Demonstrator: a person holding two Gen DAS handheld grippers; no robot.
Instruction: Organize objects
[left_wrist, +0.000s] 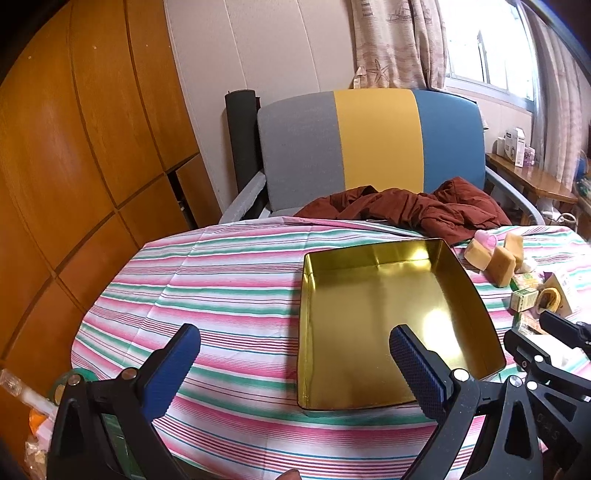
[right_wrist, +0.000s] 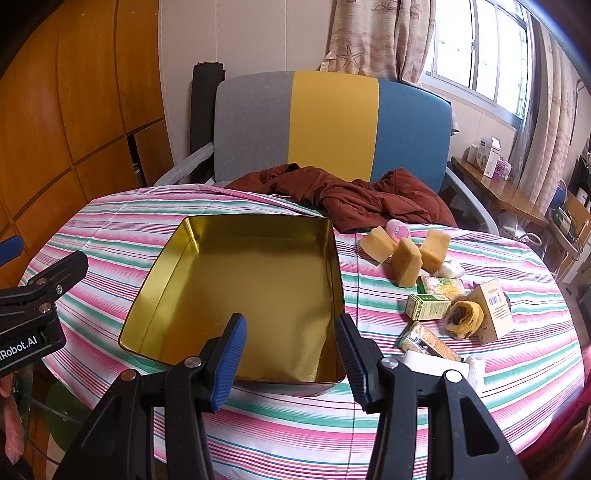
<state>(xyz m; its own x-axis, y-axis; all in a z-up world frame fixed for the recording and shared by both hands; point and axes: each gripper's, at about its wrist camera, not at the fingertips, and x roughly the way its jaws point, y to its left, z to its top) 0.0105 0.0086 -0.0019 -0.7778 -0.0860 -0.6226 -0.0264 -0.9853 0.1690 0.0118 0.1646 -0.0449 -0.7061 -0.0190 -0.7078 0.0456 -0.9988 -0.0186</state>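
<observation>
A gold-lined rectangular tin (right_wrist: 236, 291) sits open and empty on the worktop (right_wrist: 406, 413), which is draped in a pink, green and white striped cloth. The right gripper (right_wrist: 290, 360) hangs over the tin's near edge with its blue-padded fingers (right_wrist: 231, 360) partly apart and nothing between them; its right finger sits above the tin's near right corner. The left gripper (left_wrist: 295, 373) hovers above the cloth to the left of the tin, its jaws spread wide and empty, with its right finger overlapping the tin's near left part in the left wrist view. To the right of the tin, apart from it, lies a loose cluster of small things: three tan sponge-like blocks (right_wrist: 406, 262) near the far side, a pink roll (right_wrist: 399, 230) just behind them, a small green carton (right_wrist: 428, 307), a beige box (right_wrist: 493, 312) standing tilted, a yellow knitted item (right_wrist: 463, 319) leaning against that box, a flat snack packet (right_wrist: 428, 338), and a white bar (right_wrist: 436, 365) close to the right gripper's body. A rumpled dark red garment (right_wrist: 354, 199) lies across the far edge of the worktop, in front of a chair (right_wrist: 332, 122) with a grey, yellow and blue back.
</observation>
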